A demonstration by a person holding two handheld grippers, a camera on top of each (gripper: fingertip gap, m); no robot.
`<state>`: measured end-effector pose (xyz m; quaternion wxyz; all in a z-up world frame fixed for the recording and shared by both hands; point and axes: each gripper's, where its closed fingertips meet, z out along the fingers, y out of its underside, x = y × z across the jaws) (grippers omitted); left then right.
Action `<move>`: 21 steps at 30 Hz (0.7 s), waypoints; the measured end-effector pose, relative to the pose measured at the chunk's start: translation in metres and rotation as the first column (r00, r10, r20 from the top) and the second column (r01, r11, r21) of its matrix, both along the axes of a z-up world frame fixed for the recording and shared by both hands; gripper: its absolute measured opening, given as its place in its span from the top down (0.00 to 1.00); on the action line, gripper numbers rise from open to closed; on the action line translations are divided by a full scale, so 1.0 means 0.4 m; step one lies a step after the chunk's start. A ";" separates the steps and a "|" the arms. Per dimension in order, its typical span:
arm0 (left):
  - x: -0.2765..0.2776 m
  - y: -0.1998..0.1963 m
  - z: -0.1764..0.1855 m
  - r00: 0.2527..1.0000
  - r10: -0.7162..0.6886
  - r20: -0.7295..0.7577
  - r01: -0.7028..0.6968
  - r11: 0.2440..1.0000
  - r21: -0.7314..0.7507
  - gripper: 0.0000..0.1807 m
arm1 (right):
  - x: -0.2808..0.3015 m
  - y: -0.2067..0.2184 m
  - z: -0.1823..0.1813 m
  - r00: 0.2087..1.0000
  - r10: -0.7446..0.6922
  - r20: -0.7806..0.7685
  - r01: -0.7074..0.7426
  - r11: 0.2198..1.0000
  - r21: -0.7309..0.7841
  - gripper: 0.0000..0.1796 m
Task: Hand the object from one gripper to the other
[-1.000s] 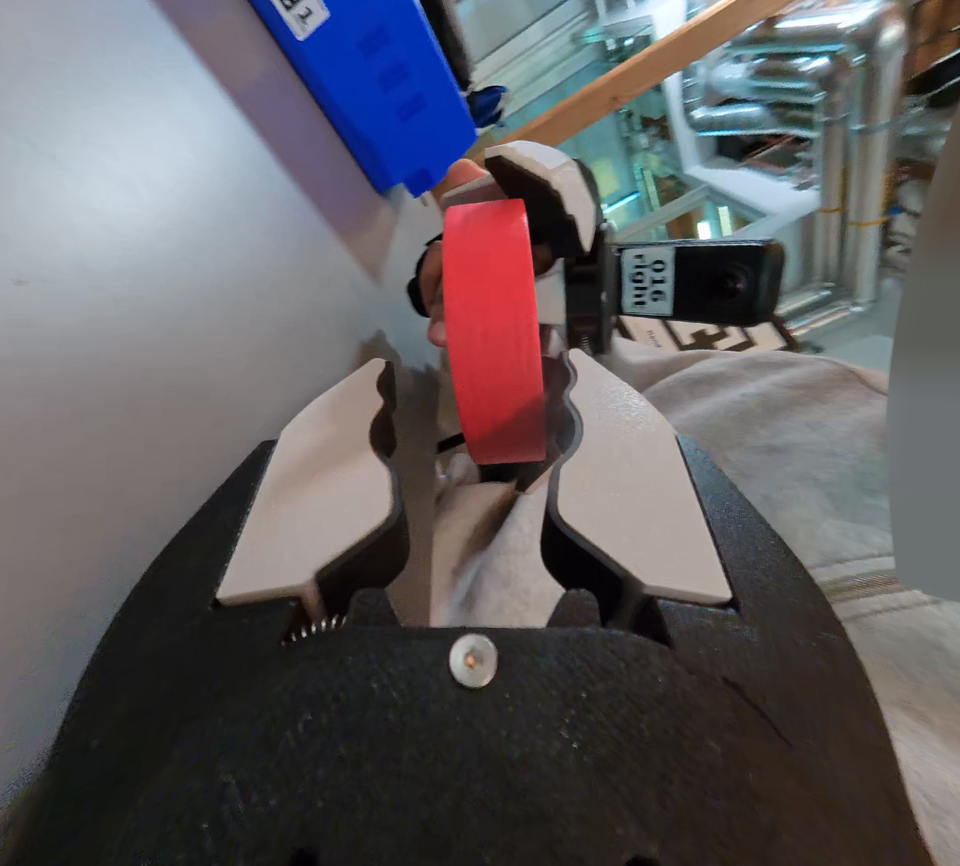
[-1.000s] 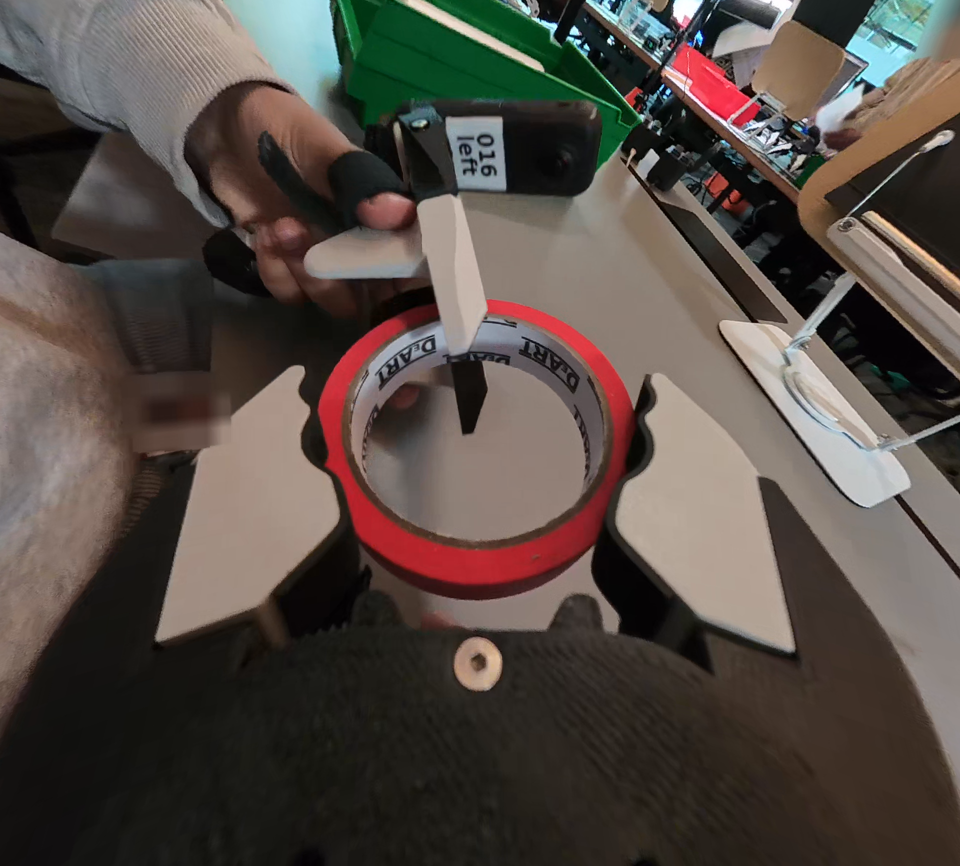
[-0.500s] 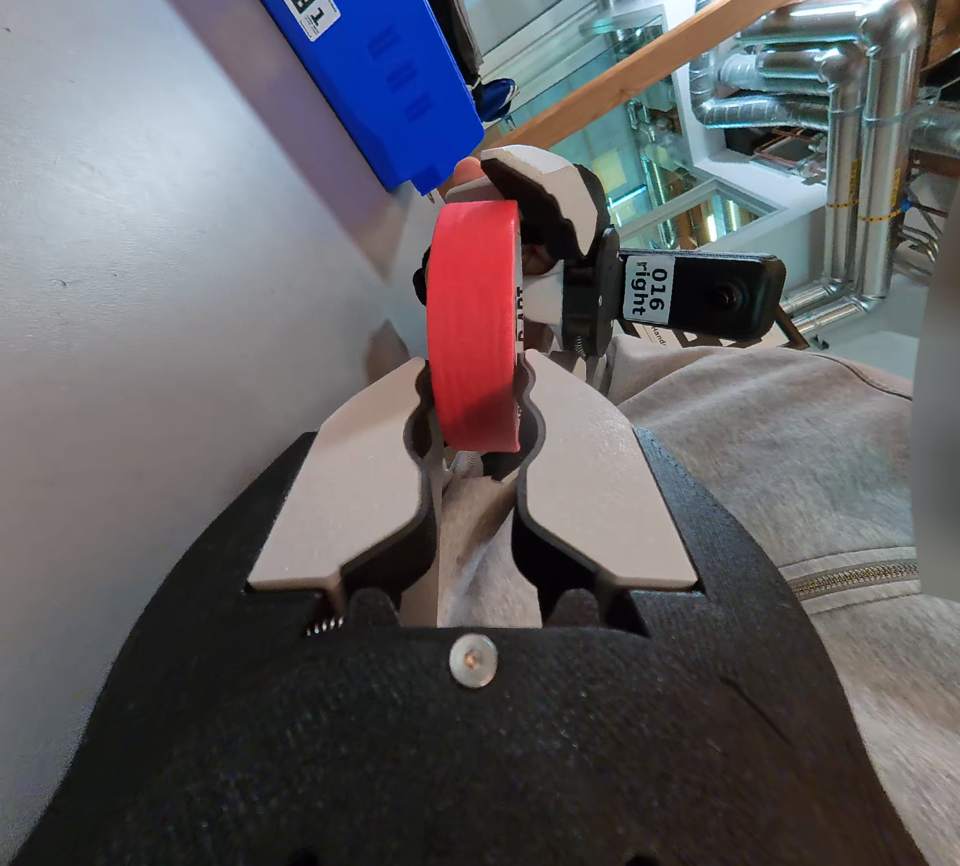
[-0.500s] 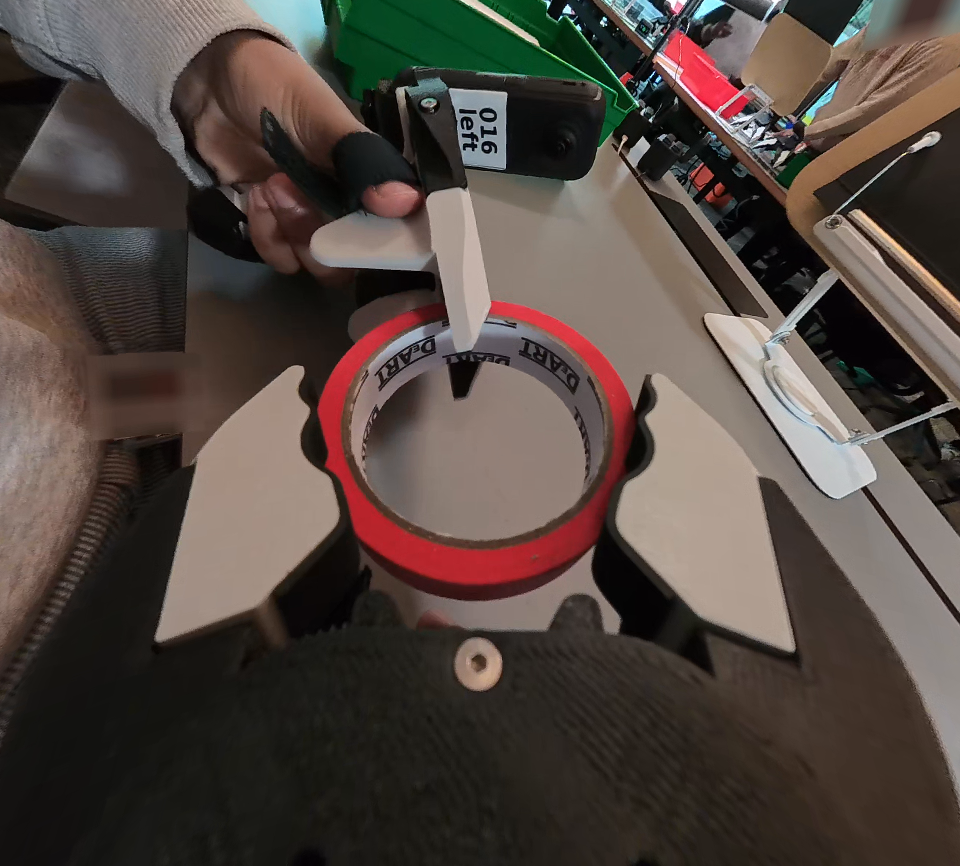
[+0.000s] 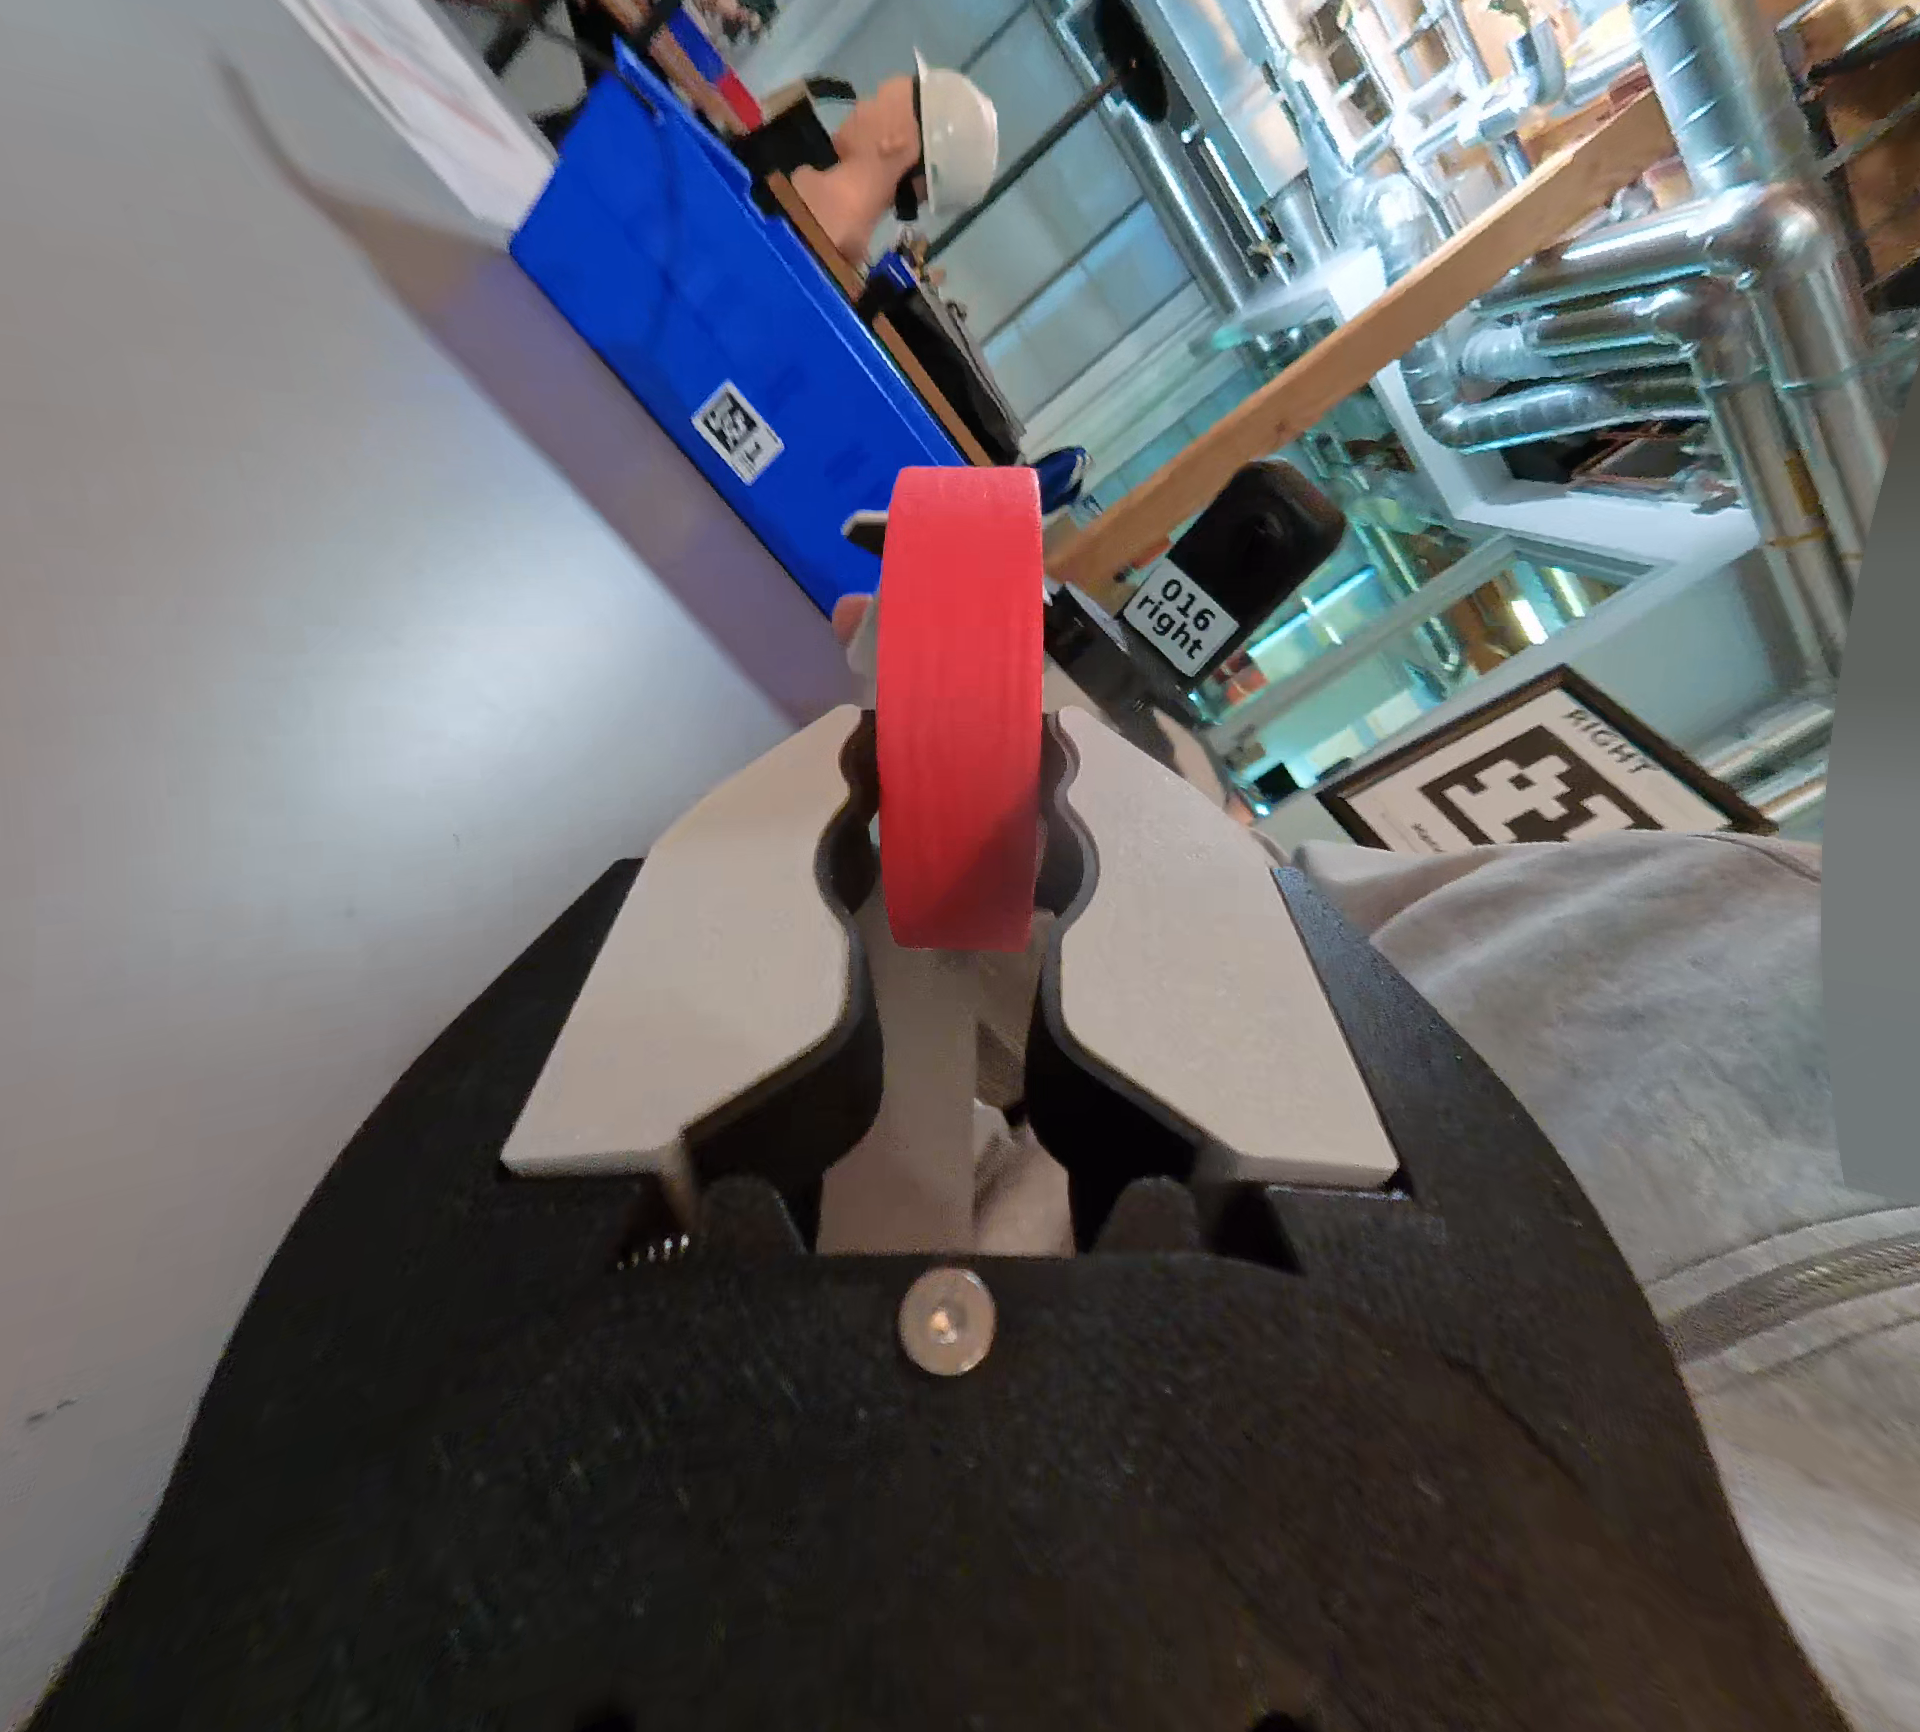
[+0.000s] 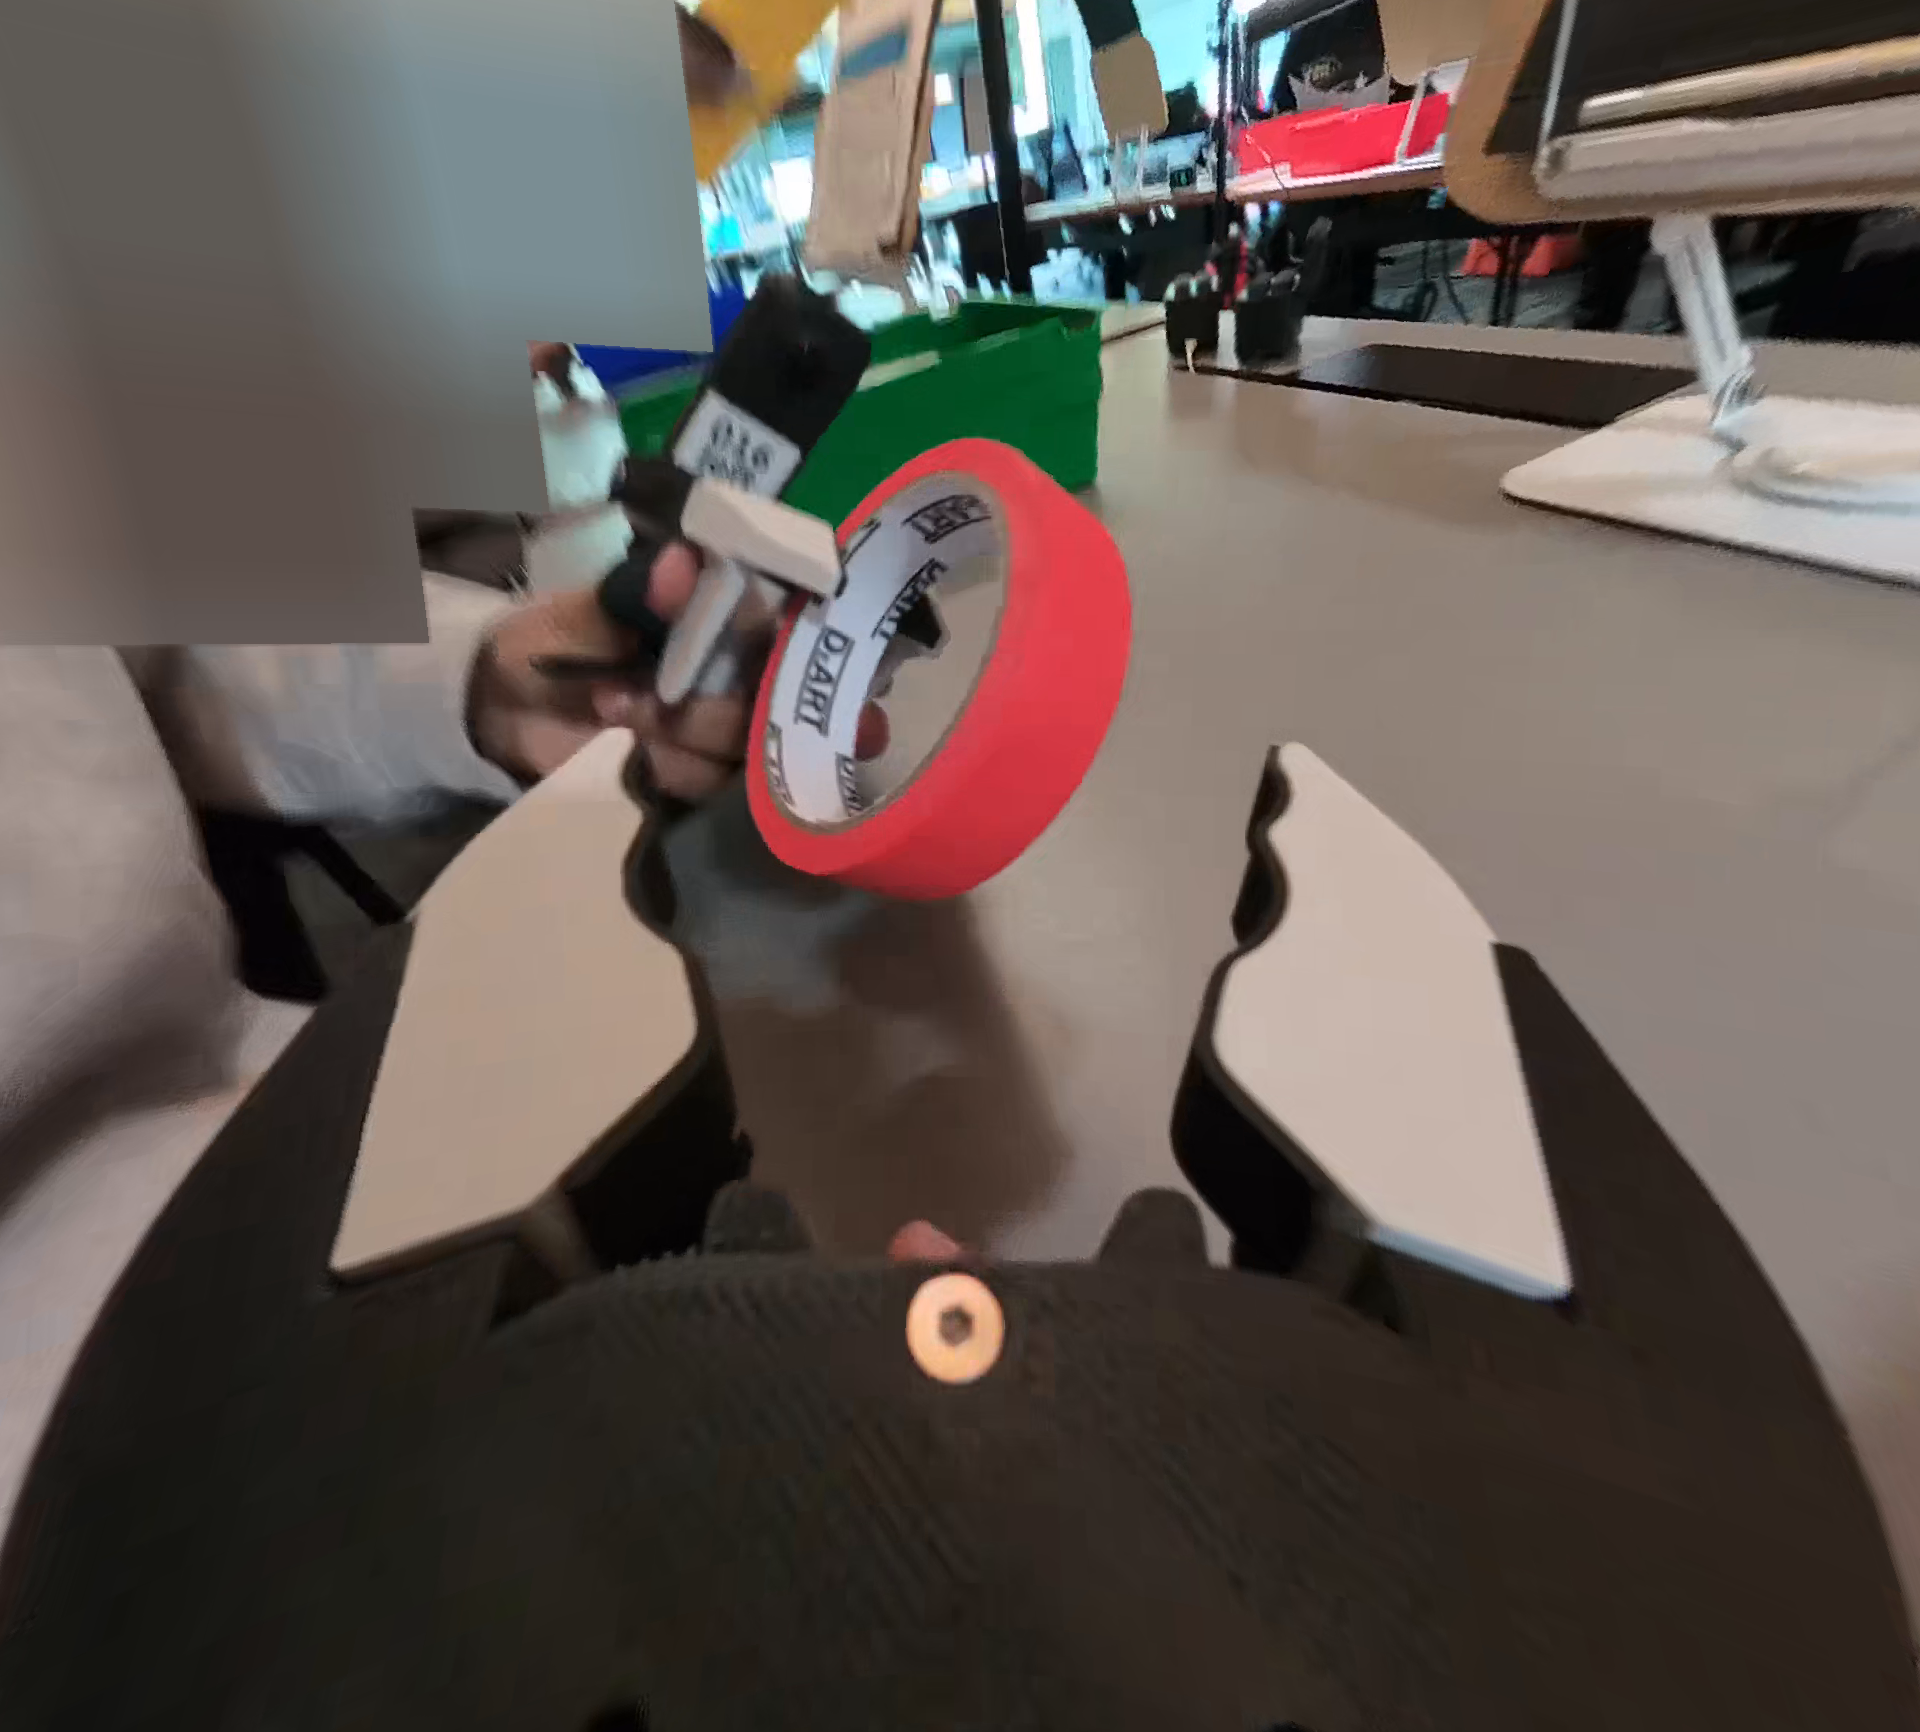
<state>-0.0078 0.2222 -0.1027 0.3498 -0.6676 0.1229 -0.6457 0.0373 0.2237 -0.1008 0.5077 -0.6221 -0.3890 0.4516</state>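
A roll of red tape (image 5: 958, 706) stands edge-on between the fingers of my left gripper (image 5: 958, 747), which is shut on its band. In the right wrist view the same red tape (image 6: 997, 695) hangs above the grey table, held by the left gripper (image 6: 800, 570) from its upper left, one finger inside the ring. My right gripper (image 6: 951, 809) is open and empty, a short way back from the tape. The right gripper's camera body (image 5: 1247, 539) shows behind the tape in the left wrist view.
A blue bin (image 5: 717, 352) stands on the grey table (image 5: 260, 643). In the right wrist view a green bin (image 6: 977, 394) stands behind the tape and a monitor stand (image 6: 1714, 477) sits at the right. The person's grey sleeve (image 5: 1610, 1059) is close.
My left gripper closed on the tape's band. My right gripper opened, let go of the tape and drew back. The tape now hangs from the left gripper alone.
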 end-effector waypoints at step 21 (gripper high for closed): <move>0.017 -0.028 0.032 1.000 -0.019 0.015 0.017 0.989 0.149 0.84 | 0.014 -0.034 0.015 0.925 0.171 -0.340 -0.321 0.831 -0.454 0.85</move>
